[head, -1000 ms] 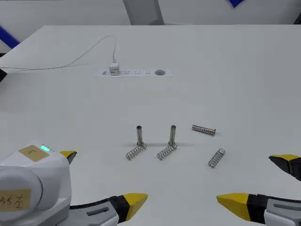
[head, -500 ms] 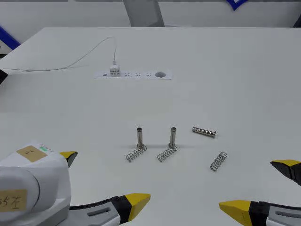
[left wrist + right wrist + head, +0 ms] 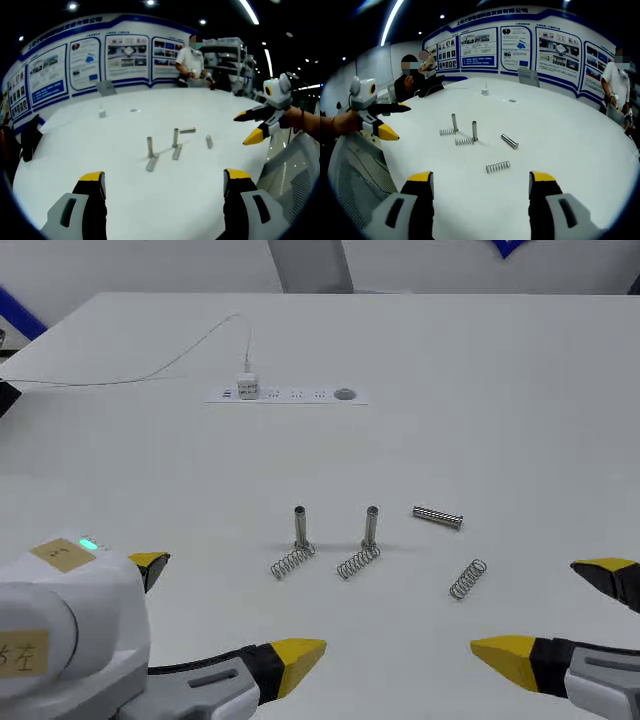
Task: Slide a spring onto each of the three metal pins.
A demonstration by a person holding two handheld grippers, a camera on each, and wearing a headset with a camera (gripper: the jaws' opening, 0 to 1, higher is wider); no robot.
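Note:
Two metal pins stand upright mid-table, the left pin and the middle pin. A third pin lies flat to their right. One spring rests at the left pin's base and a second spring at the middle pin's base. The third spring lies alone further right. My left gripper is open near the front left, short of the springs. My right gripper is open at the front right, just right of the lone spring. Neither holds anything.
A white power strip with a plug and cable lies at the back of the table. People stand beyond the far table edge. A mesh chair back is beside the near edge.
The head camera has shifted slightly. Pins and springs lie where they were. Both grippers stay open in about the same places.

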